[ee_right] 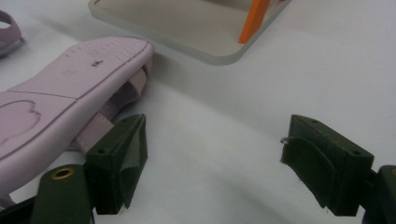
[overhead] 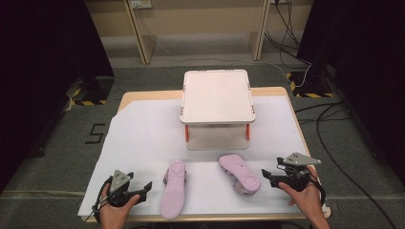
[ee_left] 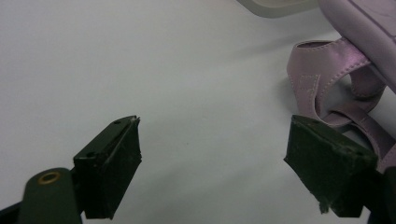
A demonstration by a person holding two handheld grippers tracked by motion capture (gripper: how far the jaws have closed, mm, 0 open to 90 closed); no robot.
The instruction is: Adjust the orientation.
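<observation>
Item 1: left sandal point(overhead: 173, 189), pale lilac, sole up, on the white sheet point(overhead: 143, 138) covering the surface, near the front edge, toe end toward the rack. Straps tucked beneath, seen at close range in the left gripper view point(ee_left: 327, 88).

Item 2: right sandal point(overhead: 240, 173), same colour, also sole up, angled, lying just in front of the rack. Flower emboss on the heel part of the sole. Seen in the right gripper view point(ee_right: 60, 116), beside the claw's jaw on that side.

Item 3: two-tier rack point(overhead: 217, 109), cream shelves on orange posts point(overhead: 186, 132), standing behind both sandals at the middle of the surface. Top and lower shelves bare as far as visible.

Item 4: left claw point(overhead: 143, 191), held in the left hand point(overhead: 114, 210), jaws spread wide, gripping nothing, just to the left of the left sandal, apart from it.

Item 5: right claw point(overhead: 268, 176), held in the right hand point(overhead: 303, 198), jaws likewise spread wide and empty, just right of the right sandal, no contact evident.

Progress, as judged: very early. Neither sandal grasped, turned or lifted; both upside down and off the rack. Likely remaining: closing on each sandal, righting it, and placing the pair on a shelf.
</observation>
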